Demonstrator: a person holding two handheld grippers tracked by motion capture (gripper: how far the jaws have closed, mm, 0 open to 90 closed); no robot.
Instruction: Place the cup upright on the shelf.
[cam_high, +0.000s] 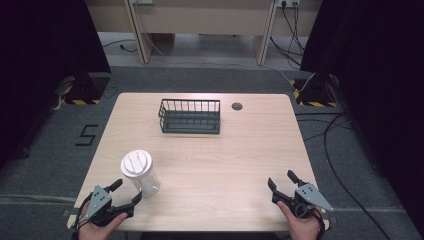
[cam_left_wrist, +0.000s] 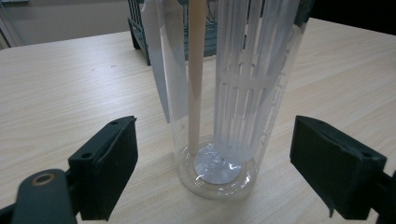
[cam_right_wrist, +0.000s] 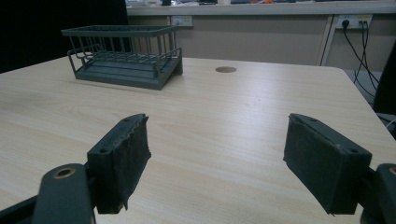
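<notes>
Grey carpet surrounds a light wooden table, with dark curtains at both sides and a pale desk frame and wall sockets at the far end. Toward the back of the table sits a dark wire basket, and just to its right is a small round cable hole in the tabletop.

Near the front left corner stands a clear plastic cup with a white lid, upright on the wood. Seen from the left gripper view, the cup holds a pale straw-like stick and a white slotted insert that reaches down to its base.

The left gripper lies at the front left edge in the person's hand, its jaws spread wide with the cup's base between them; neither pad touches the cup. The right gripper rests at the front right edge, well apart from the cup, its jaws also spread wide over bare wood with nothing between them. From the right gripper view the basket stands far ahead to the left.
</notes>
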